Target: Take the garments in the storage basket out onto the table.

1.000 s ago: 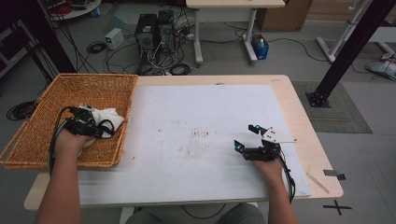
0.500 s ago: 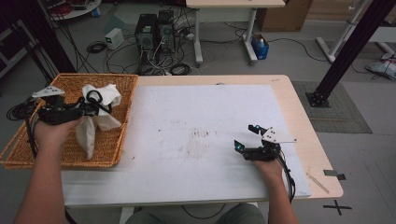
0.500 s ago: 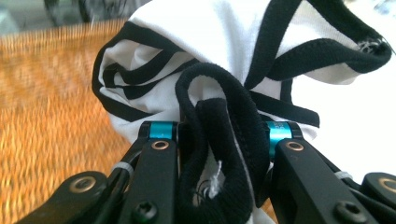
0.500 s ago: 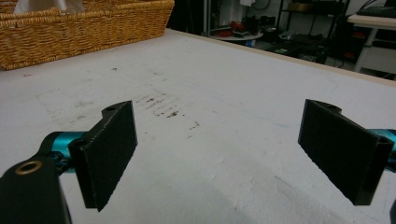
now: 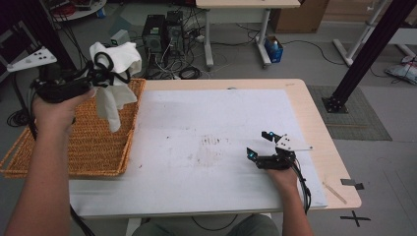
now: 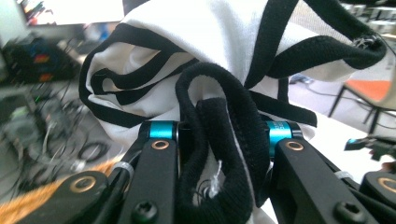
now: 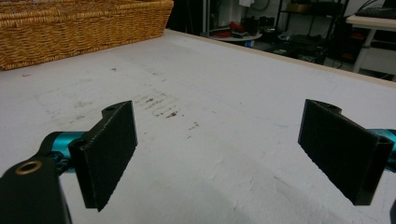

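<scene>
At upper left of the high view, a white black-trimmed garment [image 5: 114,81] is held clenched in the left gripper [image 5: 93,78] above the wicker basket [image 5: 93,142]; the grip should be kept firm until the desk [image 5: 206,113] is reached, while the right gripper [image 5: 259,144] waits released at lower right.

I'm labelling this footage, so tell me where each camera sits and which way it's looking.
High view: above the person's side, looking forward and down at the table; both forearms show.
Left gripper view: rides the left gripper, looking along jaws clamped on a white garment.
Right gripper view: rides the right gripper, low, looking across the table toward the wicker basket.
Shared: high and right gripper views both show the basket.
</scene>
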The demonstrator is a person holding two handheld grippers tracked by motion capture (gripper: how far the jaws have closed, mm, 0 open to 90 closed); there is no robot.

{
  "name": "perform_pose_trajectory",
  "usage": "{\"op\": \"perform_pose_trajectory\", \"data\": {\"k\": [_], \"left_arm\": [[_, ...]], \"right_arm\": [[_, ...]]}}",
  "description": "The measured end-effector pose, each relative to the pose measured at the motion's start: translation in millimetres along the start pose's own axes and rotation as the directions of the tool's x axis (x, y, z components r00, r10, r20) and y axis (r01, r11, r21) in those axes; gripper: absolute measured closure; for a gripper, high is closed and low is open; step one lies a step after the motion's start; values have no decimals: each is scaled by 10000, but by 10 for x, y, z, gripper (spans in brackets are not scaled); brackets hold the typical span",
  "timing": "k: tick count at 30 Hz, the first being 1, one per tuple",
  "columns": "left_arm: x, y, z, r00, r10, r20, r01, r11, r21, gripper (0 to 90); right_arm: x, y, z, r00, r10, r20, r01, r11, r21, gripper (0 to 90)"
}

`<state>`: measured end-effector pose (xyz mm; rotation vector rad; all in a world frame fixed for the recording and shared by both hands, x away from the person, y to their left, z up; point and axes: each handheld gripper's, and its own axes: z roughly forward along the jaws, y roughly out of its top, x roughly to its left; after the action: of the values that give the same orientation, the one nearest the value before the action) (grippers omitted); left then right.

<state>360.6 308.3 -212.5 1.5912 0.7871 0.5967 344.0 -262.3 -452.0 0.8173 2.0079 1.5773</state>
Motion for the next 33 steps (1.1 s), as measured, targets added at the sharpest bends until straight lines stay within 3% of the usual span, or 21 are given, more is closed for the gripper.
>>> {"op": "perform_pose_trajectory", "data": {"k": [1,3,4,5,6,8,11,13,14,18,21,22,23,24,25,30,33], "left_arm": [[-129,111,82,9990,287,330,-283,9995,-131,728],[-198,155,130,9980,373,519,-363,9991,-201,728],[-327,226,232,9945,595,858,-572,9979,-287,728],[-327,226,232,9945,595,858,-572,9979,-287,728],[-442,271,343,9901,718,1205,-682,9971,-337,728],[-495,282,402,9880,766,1343,-726,9968,-339,728],[-655,239,617,9824,783,1694,-748,9968,-268,728],[-794,96,849,9786,692,1938,-679,9976,-131,728],[-794,96,849,9786,692,1938,-679,9976,-131,728],[-902,-179,1123,9778,295,2076,-339,9993,179,727],[-965,-423,1296,9748,-31,2230,-110,9980,618,727],[-1008,-590,1401,9736,-198,2273,-35,9948,1018,727],[-1008,-590,1401,9736,-198,2273,-35,9948,1018,727],[-1054,-757,1504,9740,-241,2250,-90,9894,1450,726],[-1054,-757,1504,9740,-241,2250,-90,9894,1450,727],[-1137,-1168,1750,9714,-720,2263,143,9690,2468,726],[-1236,-1303,1855,9679,-777,2391,28,9544,2986,724]], "right_arm": [[0,0,-1,10000,2,3,-2,10000,-2,115],[-1,-1,0,10000,0,5,0,10000,-29,115],[-4,-1,1,10000,-38,23,38,10000,-57,115],[-3,0,1,10000,-20,23,20,10000,-59,115],[-4,-1,1,10000,-18,14,18,10000,-56,115],[-5,0,0,10000,-10,8,10,10000,-43,115],[-8,-1,0,10000,-1,4,1,10000,-35,115],[-5,-1,-4,9999,119,-14,-120,9999,-21,115],[-5,-1,-4,9999,119,-14,-120,9999,-21,115],[-3,-1,-3,10000,39,11,-39,10000,-40,115],[-8,-2,-5,9999,111,-8,-111,9999,-44,115],[-4,-2,-4,10000,11,15,-11,10000,-43,115],[-2,-1,-1,10000,-47,25,47,10000,-53,115],[3,-1,-3,10000,-21,-22,21,10000,-18,115],[3,-1,-3,10000,-21,-22,21,10000,-18,115],[-5,-2,-2,10000,-44,-7,44,10000,-57,115],[-4,-2,-1,10000,-39,-18,39,10000,-60,115]]}}
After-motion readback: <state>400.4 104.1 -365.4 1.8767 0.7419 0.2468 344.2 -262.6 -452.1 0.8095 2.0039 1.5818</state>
